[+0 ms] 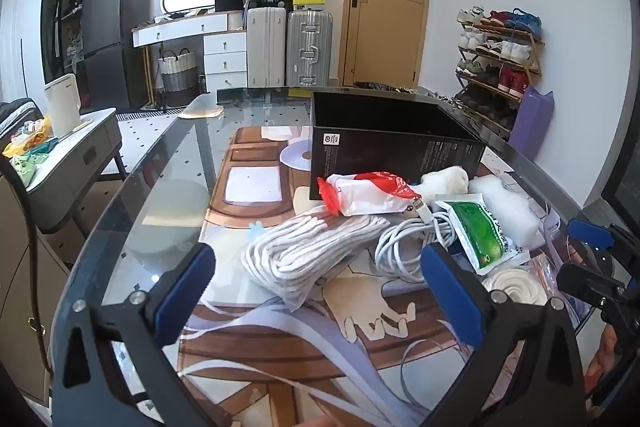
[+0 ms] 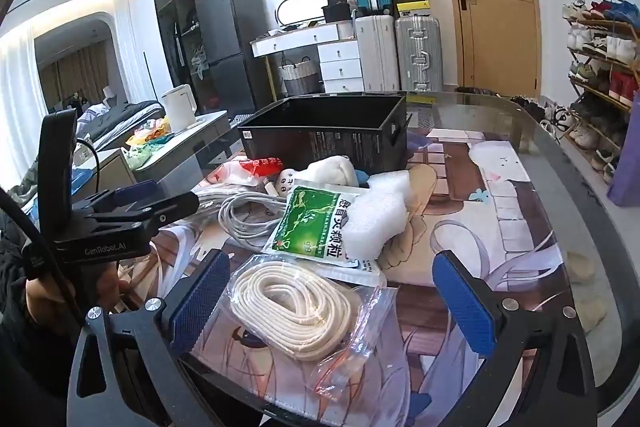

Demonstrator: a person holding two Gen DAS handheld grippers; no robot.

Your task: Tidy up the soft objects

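Both tools hang over the glass desk [image 1: 168, 163] with fingers spread wide and nothing between the pads. In the left view, the left tool [image 1: 320, 291] sits at the bottom, and a bagged white rope [image 1: 304, 251] lies just above it at centre. To its right lie a white cable [image 1: 408, 243], a green packet [image 1: 484, 235], foam [image 1: 508, 203] and a red-and-white bag [image 1: 372, 193], before a black box [image 1: 384, 139]. In the right view, the right tool [image 2: 336, 299] frames a bagged cream cord [image 2: 292, 307] at lower centre.
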